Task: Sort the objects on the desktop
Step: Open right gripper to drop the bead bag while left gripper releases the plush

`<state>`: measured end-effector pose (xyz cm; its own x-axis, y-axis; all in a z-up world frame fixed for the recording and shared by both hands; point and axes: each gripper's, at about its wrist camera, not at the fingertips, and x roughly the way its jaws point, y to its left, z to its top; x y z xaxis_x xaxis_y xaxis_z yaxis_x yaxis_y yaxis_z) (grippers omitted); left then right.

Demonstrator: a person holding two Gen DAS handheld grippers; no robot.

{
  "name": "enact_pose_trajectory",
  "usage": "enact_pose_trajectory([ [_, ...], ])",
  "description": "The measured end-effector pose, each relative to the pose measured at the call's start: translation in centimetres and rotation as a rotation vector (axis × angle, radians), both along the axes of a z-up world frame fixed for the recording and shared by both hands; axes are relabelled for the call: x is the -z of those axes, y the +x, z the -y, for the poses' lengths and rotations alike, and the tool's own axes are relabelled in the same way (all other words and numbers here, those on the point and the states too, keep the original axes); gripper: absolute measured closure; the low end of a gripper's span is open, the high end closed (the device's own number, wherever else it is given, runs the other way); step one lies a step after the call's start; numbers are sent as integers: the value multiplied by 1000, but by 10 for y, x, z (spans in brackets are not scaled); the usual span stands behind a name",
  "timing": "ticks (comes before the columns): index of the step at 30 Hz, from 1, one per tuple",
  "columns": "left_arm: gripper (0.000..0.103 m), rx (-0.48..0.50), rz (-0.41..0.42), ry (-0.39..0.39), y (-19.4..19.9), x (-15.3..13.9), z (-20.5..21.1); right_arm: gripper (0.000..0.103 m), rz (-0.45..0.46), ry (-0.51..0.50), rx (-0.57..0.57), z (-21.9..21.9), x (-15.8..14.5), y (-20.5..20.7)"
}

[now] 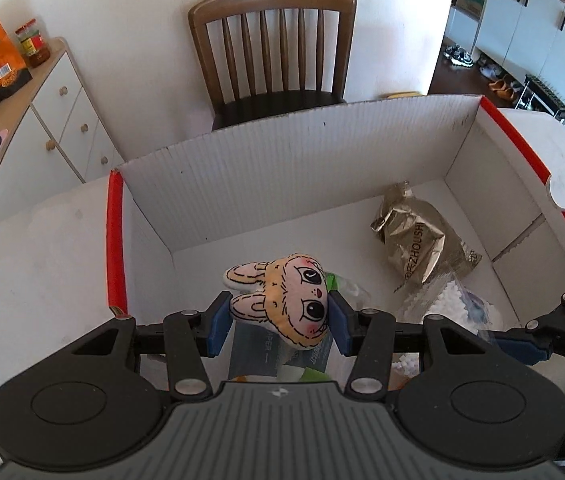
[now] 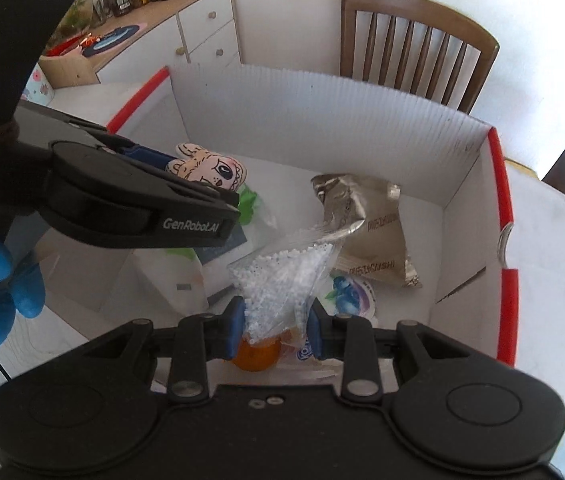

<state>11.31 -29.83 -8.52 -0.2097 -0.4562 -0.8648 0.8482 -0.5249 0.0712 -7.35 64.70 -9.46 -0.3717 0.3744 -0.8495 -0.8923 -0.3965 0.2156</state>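
Note:
My left gripper [image 1: 280, 322] is shut on a plush rabbit-face toy [image 1: 286, 300] and holds it above the inside of a white cardboard box [image 1: 242, 168] with red-edged flaps. In the right wrist view the same toy [image 2: 210, 170] shows behind the left gripper's body [image 2: 142, 204]. My right gripper [image 2: 274, 328] is shut on a clear bag of white beads [image 2: 278, 276] and holds it over the box. A gold foil pouch [image 1: 418, 236] lies on the box floor, also in the right wrist view [image 2: 366, 228].
Under the bag lie an orange fruit [image 2: 256, 354], a blue-and-white round pack [image 2: 352, 294], green wrapping [image 2: 248, 200] and a dark booklet [image 1: 254, 350]. A wooden chair [image 1: 274, 48] stands behind the box. A white cabinet [image 1: 54, 120] with jars and snack bags is at left.

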Motion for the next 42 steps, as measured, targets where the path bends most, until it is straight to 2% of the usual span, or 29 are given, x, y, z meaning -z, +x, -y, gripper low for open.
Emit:
enact_pose_trajectory([
  [14,53,7,-6,31,-3,8,-1,69,-24,-30,4,-5,9,-1],
  [22,49,11,-12,29,-3,5,-5,55,-45,-30,12,-5,6,5],
  [26,46,10,-16,20,-3,1,-9,42,-49,-20,18,-2,1,10],
  [29,42,2,-25,7,-4,-4,-13,39,-47,-2,20,1,-4,16],
  [31,33,-6,-31,-8,-3,-9,-15,38,-52,4,29,2,-7,21],
  [32,32,-9,-36,-15,-2,-12,-15,35,-57,7,35,2,-9,23],
  [37,31,-38,-73,-29,5,-26,-18,28,-77,28,49,7,-20,34],
  [42,31,-45,-95,-48,10,-39,-23,15,-112,56,67,14,-32,48],
])
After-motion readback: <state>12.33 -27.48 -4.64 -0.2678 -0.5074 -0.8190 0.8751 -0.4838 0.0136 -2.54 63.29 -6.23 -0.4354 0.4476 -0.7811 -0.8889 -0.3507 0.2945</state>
